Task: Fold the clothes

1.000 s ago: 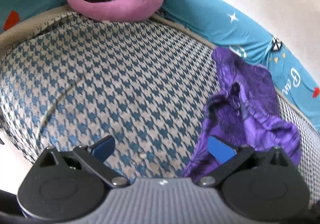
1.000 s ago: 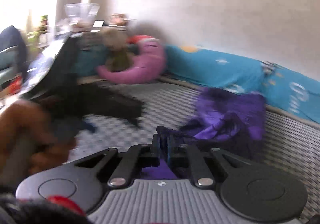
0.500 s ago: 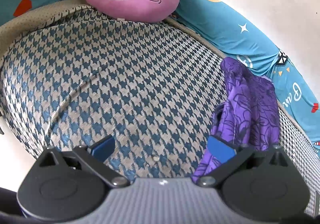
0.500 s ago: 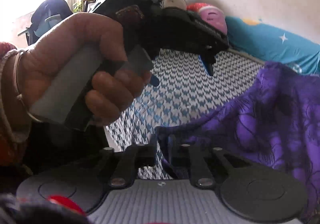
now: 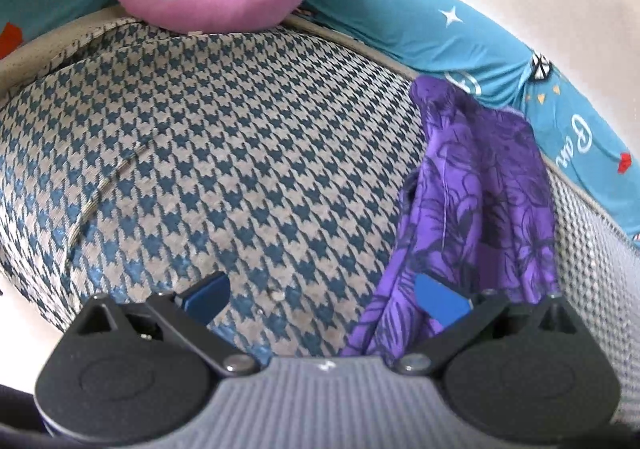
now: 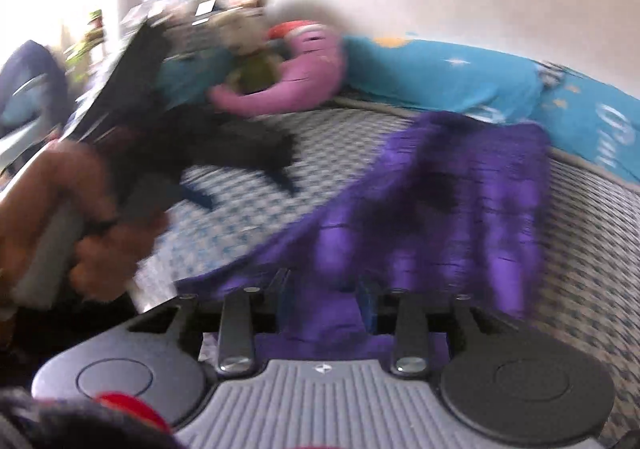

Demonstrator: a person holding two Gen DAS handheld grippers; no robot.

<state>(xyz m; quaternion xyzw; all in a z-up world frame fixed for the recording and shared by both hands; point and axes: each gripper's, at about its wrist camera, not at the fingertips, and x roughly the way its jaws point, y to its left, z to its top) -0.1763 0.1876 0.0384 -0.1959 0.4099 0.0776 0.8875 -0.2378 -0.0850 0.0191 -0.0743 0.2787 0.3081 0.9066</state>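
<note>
A houndstooth bed (image 5: 224,153) carries a purple garment (image 5: 480,201).

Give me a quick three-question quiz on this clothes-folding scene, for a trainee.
1. True or false: the left gripper is shut.
2. Which pattern does the bed cover show? A) stripes B) blue-and-white houndstooth C) plain grey
3. Fill in: in the left wrist view, the purple garment lies on the ___ side of the picture.

Key: 1 false, its fingers stand wide apart. 2 B. 3 right.
</note>
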